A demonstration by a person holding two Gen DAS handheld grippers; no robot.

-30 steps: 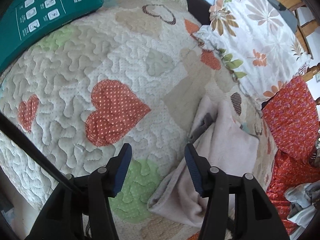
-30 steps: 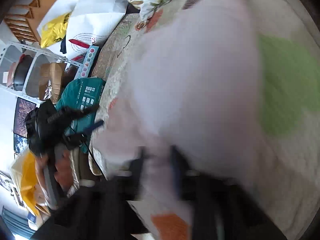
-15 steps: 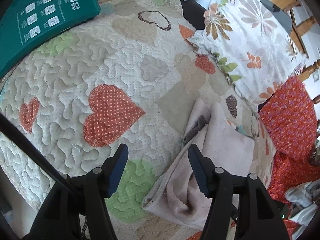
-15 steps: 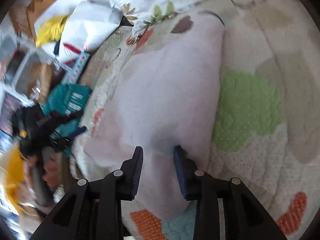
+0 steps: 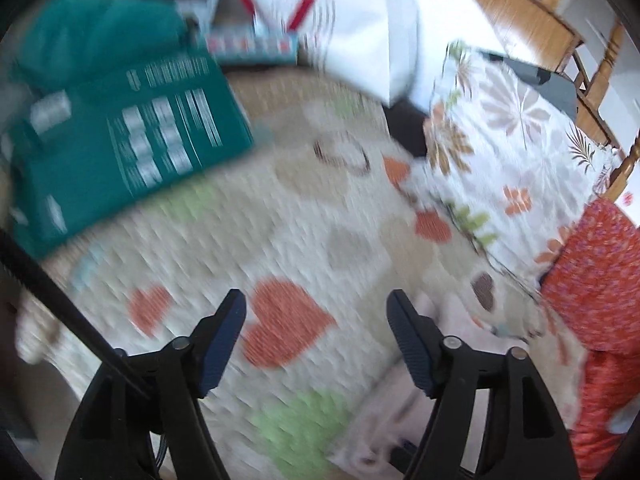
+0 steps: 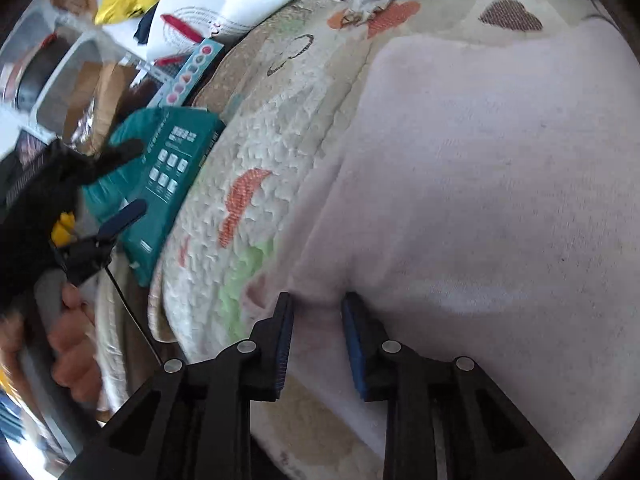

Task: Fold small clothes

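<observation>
Right gripper (image 6: 316, 300), a black two-finger tool with blue ribbed pads, has its jaws pinched narrowly on the near edge of the pale pink fleece garment (image 6: 480, 184); a small ridge of the fabric rises between the pads, so it reads as clamped on the cloth. That garment lies spread flat on the cream quilted bedspread with orange and green heart patches (image 6: 256, 152), covering most of the right-hand side of the right wrist view, with its left border running diagonally across the quilt.

Left gripper (image 5: 316, 320) stands wide apart and empty, hanging above the bedspread (image 5: 288, 208) over an orange heart, away from the garment (image 5: 452, 320), which shows only as a pale heap under its right finger. The left wrist view is smeared, so finer detail is lost.

Judging by the layout, the fold is at an early to middle stage: the cloth looks smoothed into one broad panel, possibly doubled already, though I cannot tell how many layers there are. What seems left is to carry the gripped edge over and press it down.

Further out lie a teal printed cardboard box (image 6: 168, 168), a white floral pillow (image 5: 508, 140) and red patterned fabric (image 5: 600, 272).
</observation>
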